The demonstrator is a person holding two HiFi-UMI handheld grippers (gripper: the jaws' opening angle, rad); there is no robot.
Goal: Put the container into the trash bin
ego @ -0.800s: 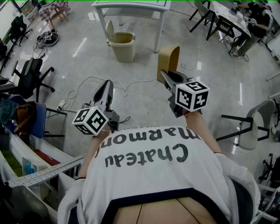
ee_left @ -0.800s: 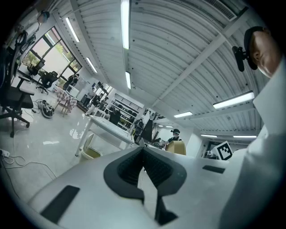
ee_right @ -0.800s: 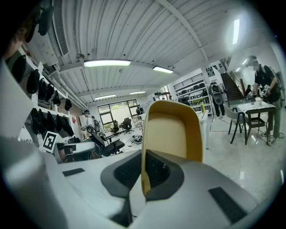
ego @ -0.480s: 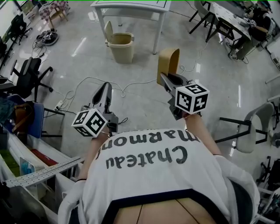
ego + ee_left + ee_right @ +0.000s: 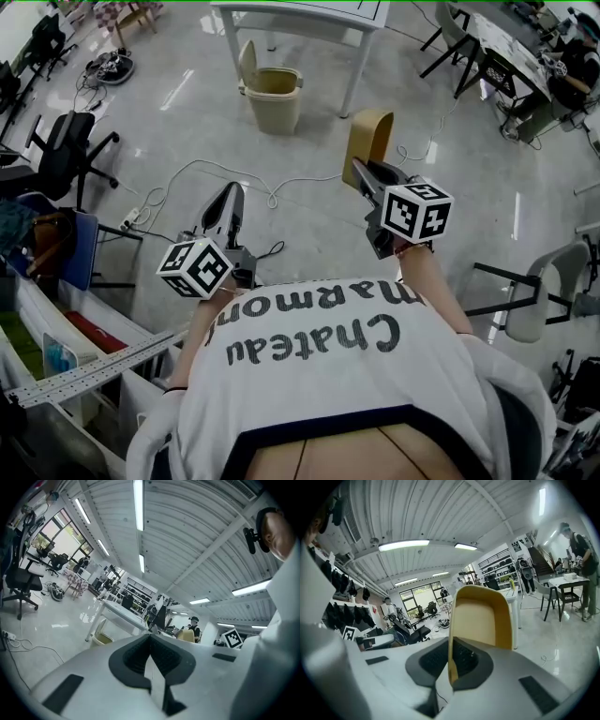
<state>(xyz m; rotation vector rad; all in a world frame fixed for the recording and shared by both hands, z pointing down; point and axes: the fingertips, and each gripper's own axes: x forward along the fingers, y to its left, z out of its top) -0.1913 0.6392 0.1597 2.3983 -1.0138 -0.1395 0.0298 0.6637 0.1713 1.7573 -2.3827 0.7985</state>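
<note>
The tan, open-topped container (image 5: pixel 367 136) hangs in front of the person, above the floor. My right gripper (image 5: pixel 362 171) is shut on its side wall. In the right gripper view the container (image 5: pixel 480 618) fills the centre and its thin wall is pinched between the jaws of my right gripper (image 5: pixel 451 660). The beige trash bin (image 5: pixel 272 96) stands on the floor ahead and to the left of the container, lid tipped back, beside a white table leg. My left gripper (image 5: pixel 232 194) is held out over the floor, shut and empty. The left gripper view shows the left gripper (image 5: pixel 151 651) and the bin (image 5: pixel 102 638) beyond it.
A white table (image 5: pixel 300 14) stands just behind the bin. A white cable (image 5: pixel 272 187) loops across the floor between me and the bin. Office chairs (image 5: pixel 66 155) and a shelf rack (image 5: pixel 84 370) line the left side. Another chair (image 5: pixel 534 291) stands at the right.
The head view has shifted a little as the person steps toward the bin. Both grippers keep their pose, and the container stays gripped in the right one.
</note>
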